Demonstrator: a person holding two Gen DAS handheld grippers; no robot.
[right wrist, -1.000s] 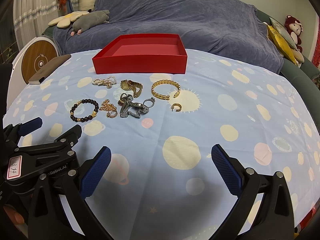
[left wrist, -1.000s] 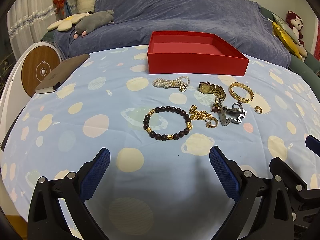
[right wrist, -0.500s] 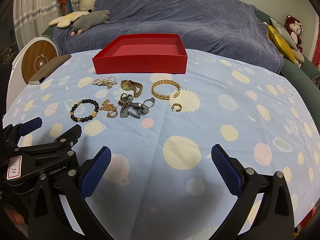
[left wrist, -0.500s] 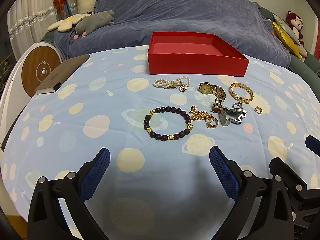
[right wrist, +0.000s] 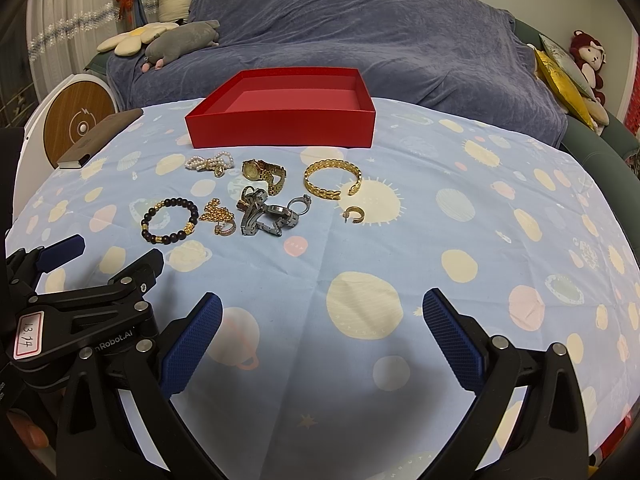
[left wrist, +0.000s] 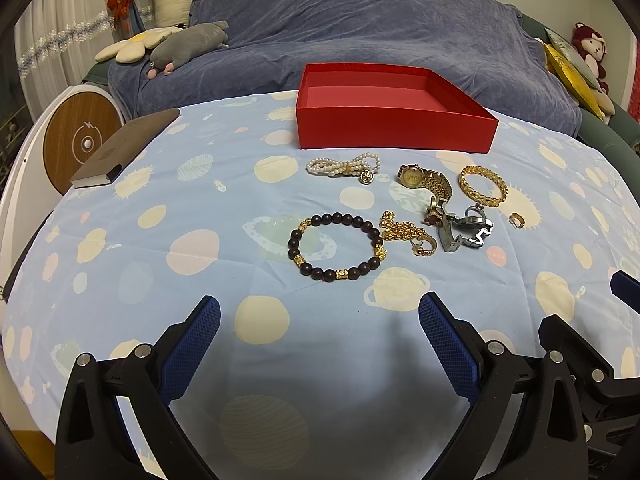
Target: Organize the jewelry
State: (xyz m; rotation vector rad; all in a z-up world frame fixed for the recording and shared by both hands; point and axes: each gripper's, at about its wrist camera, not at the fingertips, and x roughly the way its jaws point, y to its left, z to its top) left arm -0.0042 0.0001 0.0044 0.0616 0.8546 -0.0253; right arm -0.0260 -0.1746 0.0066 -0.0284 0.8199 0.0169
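An empty red box (left wrist: 396, 126) (right wrist: 282, 130) stands at the table's far side. In front of it lie a pearl bracelet (left wrist: 344, 167) (right wrist: 208, 162), a gold watch (left wrist: 426, 180) (right wrist: 264, 172), a gold cuff bangle (left wrist: 482, 186) (right wrist: 332, 180), a dark bead bracelet (left wrist: 336, 246) (right wrist: 170, 220), a gold chain (left wrist: 404, 232) (right wrist: 216, 213), a silver watch (left wrist: 464, 232) (right wrist: 266, 216), a silver ring (right wrist: 301, 203) and a small gold earring (left wrist: 517, 220) (right wrist: 354, 214). My left gripper (left wrist: 318, 336) is open and empty, short of the bead bracelet. My right gripper (right wrist: 322, 332) is open and empty, to its right.
A brown notebook (left wrist: 124, 148) lies at the table's far left edge. A round white and wood device (left wrist: 76, 136) stands off the left side. A blue-covered sofa (left wrist: 360, 28) with plush toys runs behind the table. The left gripper's body (right wrist: 80, 312) shows in the right wrist view.
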